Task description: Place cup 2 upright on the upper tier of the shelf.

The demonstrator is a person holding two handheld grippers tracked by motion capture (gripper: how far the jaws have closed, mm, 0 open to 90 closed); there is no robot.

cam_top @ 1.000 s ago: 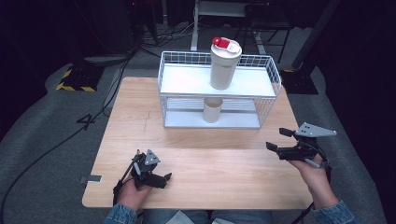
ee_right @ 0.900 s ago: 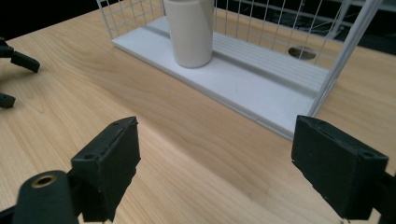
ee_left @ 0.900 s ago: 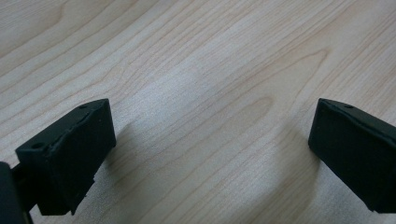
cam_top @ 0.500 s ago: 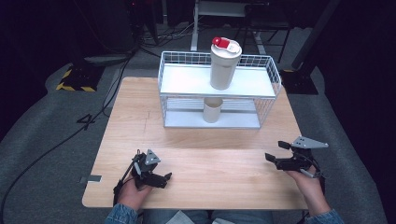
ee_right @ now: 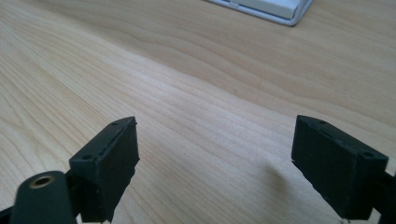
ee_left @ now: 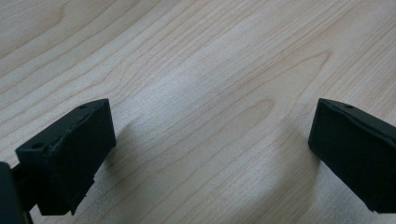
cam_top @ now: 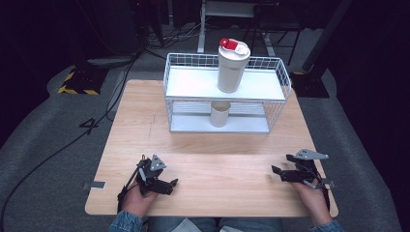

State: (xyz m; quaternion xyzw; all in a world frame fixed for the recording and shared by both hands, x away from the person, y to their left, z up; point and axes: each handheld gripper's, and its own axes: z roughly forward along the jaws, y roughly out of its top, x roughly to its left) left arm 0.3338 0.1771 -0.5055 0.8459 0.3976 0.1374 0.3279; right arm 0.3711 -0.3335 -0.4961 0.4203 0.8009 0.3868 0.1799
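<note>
A white two-level wire rack (cam_top: 270, 89) stands at the far middle of the wooden table (cam_top: 203, 145). On its top shelf is a tall cream tumbler (cam_top: 232, 65) with a red and white lid. A small cream cup (cam_top: 220, 113) sits on the lower shelf. My left gripper (cam_top: 164, 186) rests near the table's front left, open, with bare wood between its jaws (ee_left: 210, 140). My right gripper (cam_top: 283, 173) lies low over the front right, open and holding nothing (ee_right: 215, 154).
A corner of the rack's white base (ee_right: 285, 11) shows at the top of the right gripper view. Cables (cam_top: 96, 121) run over the grey floor left of the table. Dark equipment stands behind the rack.
My right gripper has come down and back toward the front right edge of the table. The left gripper has stayed in place.
</note>
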